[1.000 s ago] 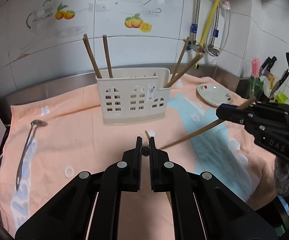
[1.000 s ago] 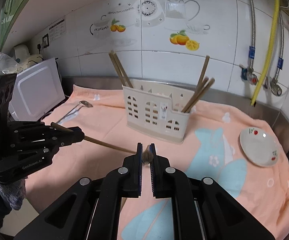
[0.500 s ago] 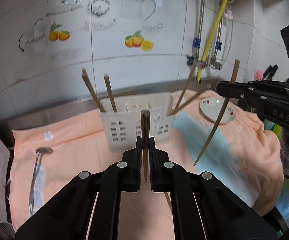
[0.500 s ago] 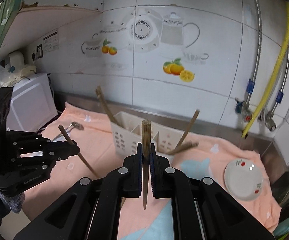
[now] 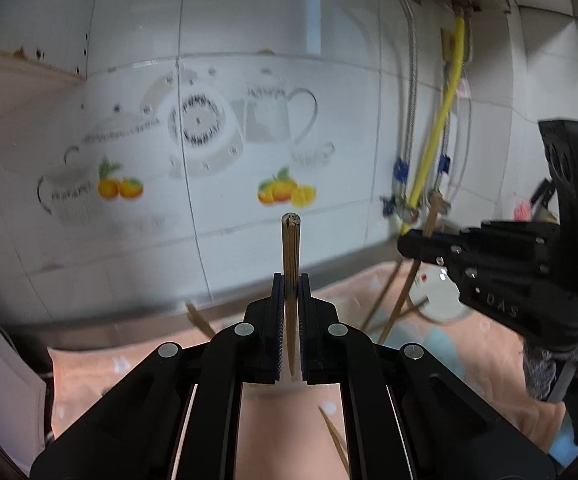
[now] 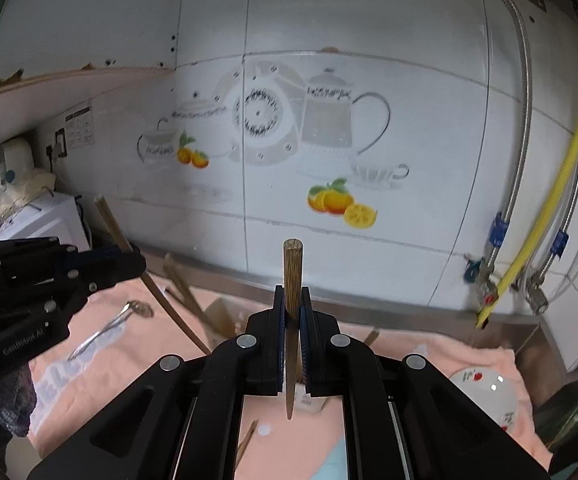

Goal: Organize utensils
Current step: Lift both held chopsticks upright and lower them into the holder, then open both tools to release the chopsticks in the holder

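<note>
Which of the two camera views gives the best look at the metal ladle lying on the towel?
The right wrist view. There the ladle lies in plain sight on the peach towel, left of centre, below the left gripper, handle and bowl both visible though a little blurred. The left wrist view does not show it at all; its own black fingers fill the lower frame.

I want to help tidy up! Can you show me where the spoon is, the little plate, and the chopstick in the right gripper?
Spoon (image 6: 105, 330): right wrist view, middle of its metal handle.
Little plate (image 6: 485, 400): right wrist view, its white inside surface.
Chopstick (image 6: 292, 276): right wrist view, upper shaft above the right gripper (image 6: 292, 312), which pinches it.
</note>
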`<state>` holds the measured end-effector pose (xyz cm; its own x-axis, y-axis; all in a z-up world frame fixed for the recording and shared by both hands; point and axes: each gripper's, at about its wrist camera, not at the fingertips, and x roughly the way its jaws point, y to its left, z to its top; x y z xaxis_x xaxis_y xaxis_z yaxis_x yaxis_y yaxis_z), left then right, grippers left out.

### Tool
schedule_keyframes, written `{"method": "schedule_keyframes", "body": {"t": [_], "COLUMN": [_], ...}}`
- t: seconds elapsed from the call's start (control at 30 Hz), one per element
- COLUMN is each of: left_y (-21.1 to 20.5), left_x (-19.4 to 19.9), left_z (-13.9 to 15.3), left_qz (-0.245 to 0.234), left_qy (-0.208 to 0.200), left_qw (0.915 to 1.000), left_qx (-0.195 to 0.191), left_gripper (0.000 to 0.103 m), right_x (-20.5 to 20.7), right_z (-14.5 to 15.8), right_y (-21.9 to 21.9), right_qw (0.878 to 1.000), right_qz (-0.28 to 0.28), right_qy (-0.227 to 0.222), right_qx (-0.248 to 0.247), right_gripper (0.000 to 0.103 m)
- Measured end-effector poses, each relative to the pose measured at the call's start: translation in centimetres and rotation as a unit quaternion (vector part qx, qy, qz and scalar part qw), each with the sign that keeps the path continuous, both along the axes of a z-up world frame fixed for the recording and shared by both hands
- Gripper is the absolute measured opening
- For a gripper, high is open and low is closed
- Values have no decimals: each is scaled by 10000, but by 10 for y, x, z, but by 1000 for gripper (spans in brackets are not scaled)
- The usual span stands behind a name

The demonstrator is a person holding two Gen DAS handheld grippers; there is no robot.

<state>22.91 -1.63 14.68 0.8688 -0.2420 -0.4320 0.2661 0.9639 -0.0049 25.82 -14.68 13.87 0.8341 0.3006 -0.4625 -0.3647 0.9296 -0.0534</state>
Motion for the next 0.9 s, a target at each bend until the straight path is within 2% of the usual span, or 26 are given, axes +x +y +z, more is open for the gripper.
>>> {"method": "schedule_keyframes", "body": {"t": [0.17, 0.33, 0.47, 0.67, 0.9], "left_y": [4, 5, 13, 22, 24], "left_x": [22, 42, 52, 61, 64], "left_z": [13, 10, -6, -30, -44], "left_qz": [146, 297, 377, 450, 444], "left_qy": [-185, -264, -117, 172, 343], "left_qw": [9997, 9992, 9992, 9987, 9983], "left_qx": [-70, 1, -92, -165, -147], "left_gripper": [5, 5, 5, 5, 5], "right_x": [13, 29, 39, 53, 58], "right_z": [14, 16, 5, -25, -51], "right_y": [0, 0, 2, 2, 2], "right_qw": [9998, 9995, 9994, 9995, 9989], "right_qz": [-88, -158, -209, -277, -294], "right_qy": [-160, -211, -203, 83, 333], "right_qx": [74, 169, 176, 150, 121], "right_gripper": [6, 6, 6, 6, 6]}}
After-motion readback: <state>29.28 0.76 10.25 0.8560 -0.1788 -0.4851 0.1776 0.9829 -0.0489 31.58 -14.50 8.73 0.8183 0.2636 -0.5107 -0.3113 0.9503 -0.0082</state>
